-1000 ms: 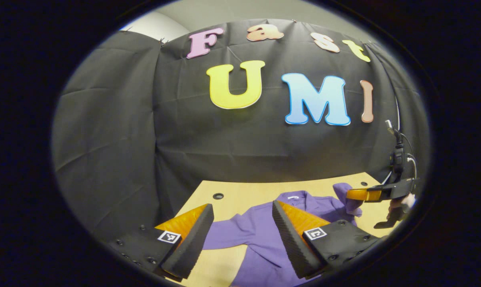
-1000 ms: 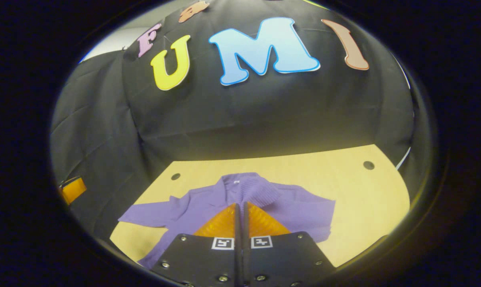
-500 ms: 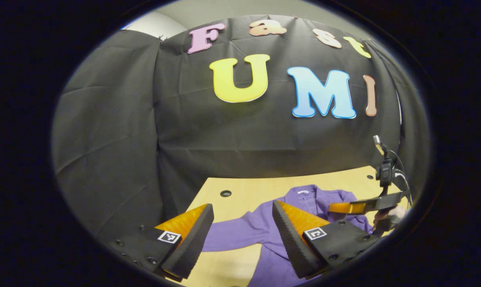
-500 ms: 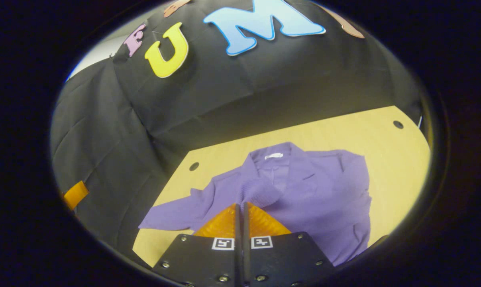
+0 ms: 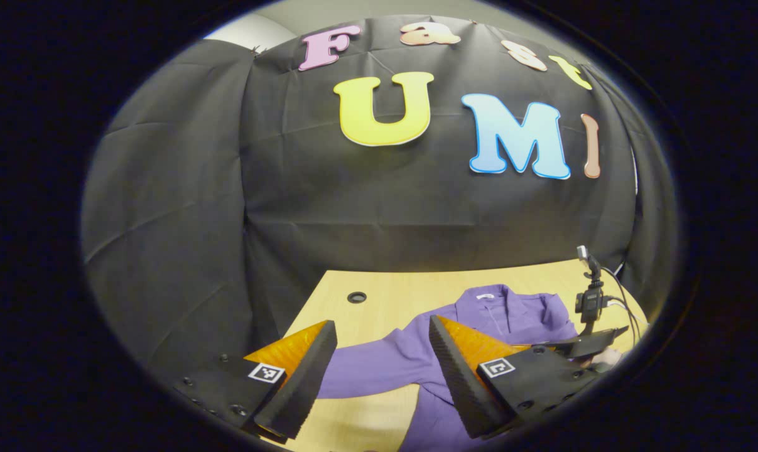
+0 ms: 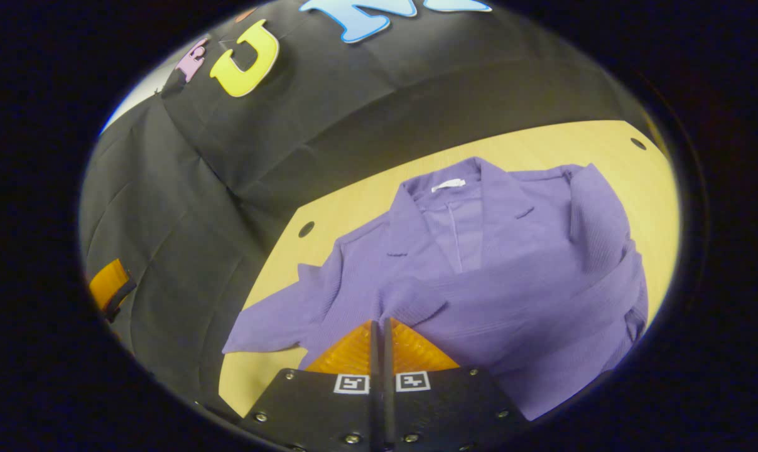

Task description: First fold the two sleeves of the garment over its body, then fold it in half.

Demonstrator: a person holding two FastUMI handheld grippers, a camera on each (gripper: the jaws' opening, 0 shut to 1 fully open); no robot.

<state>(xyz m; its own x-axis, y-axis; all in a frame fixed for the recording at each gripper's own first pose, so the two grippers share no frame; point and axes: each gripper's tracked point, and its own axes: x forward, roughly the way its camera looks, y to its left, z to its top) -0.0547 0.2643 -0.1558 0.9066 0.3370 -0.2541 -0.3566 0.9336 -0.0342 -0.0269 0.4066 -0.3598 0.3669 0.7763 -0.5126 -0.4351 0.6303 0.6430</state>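
A purple collared garment (image 6: 479, 276) lies face up on the wooden table (image 6: 353, 207). Its right sleeve (image 6: 598, 220) is drawn across the body, and my right gripper (image 6: 380, 322) is shut on that sleeve's ribbed cuff (image 6: 416, 304), low over the chest. The left sleeve (image 6: 272, 320) lies spread flat toward the table's left side. My left gripper (image 5: 382, 326) hangs open above that left sleeve (image 5: 379, 367), with nothing between its fingers. The right gripper (image 5: 579, 344) shows at the far right of the left gripper view, down on the garment (image 5: 510, 311).
Black cloth walls close off the back and left of the table. Round holes sit in the tabletop (image 5: 356, 297) (image 6: 306, 228) (image 6: 637, 144). Bare wood (image 5: 353, 414) lies in front of the left sleeve. The left gripper's finger (image 6: 108, 285) shows at the left edge.
My right gripper has come down and across toward the left, laying the right sleeve over the body. The left gripper has stayed open and nearly in place, tilting slightly down.
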